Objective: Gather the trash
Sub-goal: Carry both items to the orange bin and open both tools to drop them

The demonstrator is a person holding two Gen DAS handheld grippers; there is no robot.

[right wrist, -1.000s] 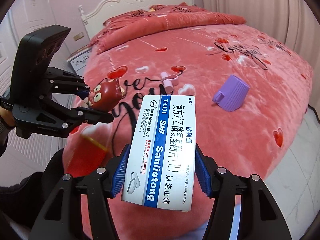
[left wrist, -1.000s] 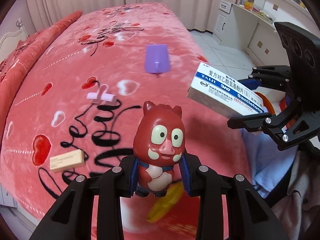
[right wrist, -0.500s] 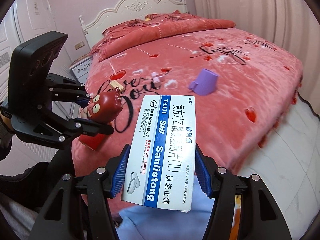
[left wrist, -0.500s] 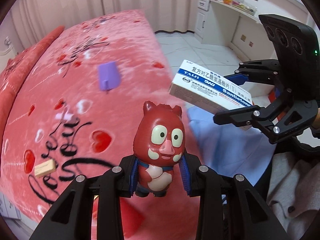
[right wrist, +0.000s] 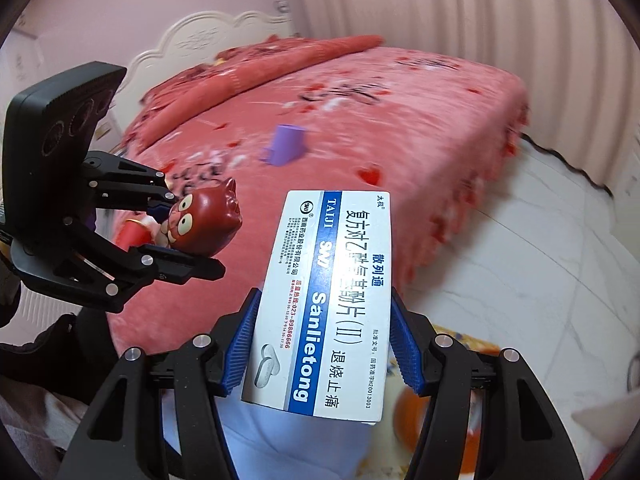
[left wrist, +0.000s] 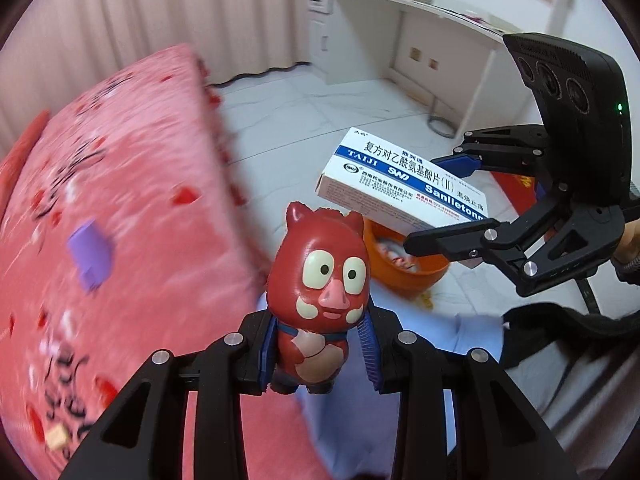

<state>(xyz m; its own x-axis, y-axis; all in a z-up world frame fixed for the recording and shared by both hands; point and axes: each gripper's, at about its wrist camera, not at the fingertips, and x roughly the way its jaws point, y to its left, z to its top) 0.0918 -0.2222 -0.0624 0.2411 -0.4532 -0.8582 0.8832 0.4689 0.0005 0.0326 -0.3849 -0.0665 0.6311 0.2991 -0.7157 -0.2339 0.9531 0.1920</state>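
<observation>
My left gripper (left wrist: 318, 346) is shut on a red pig figurine (left wrist: 318, 280) and holds it upright in the air beside the bed. My right gripper (right wrist: 324, 340) is shut on a white and blue medicine box (right wrist: 324, 304). The box also shows in the left wrist view (left wrist: 400, 184), above an orange bin (left wrist: 400, 268) that stands on the floor with trash inside. In the right wrist view the left gripper (right wrist: 188, 248) with the figurine (right wrist: 204, 218) is at the left, and the bin (right wrist: 448, 420) is low and blurred behind the box.
A pink bed (left wrist: 120, 200) with heart prints fills the left. On it lie a purple cup (left wrist: 90, 258) and a small tan box (left wrist: 56, 436). White tile floor (left wrist: 304, 128), a white desk (left wrist: 420, 28) and curtains lie beyond. Light blue cloth (left wrist: 472, 344) lies low.
Both grippers have swung right, away from the bed and out over the floor. The orange bin has come into view below the box. Both still hold their items.
</observation>
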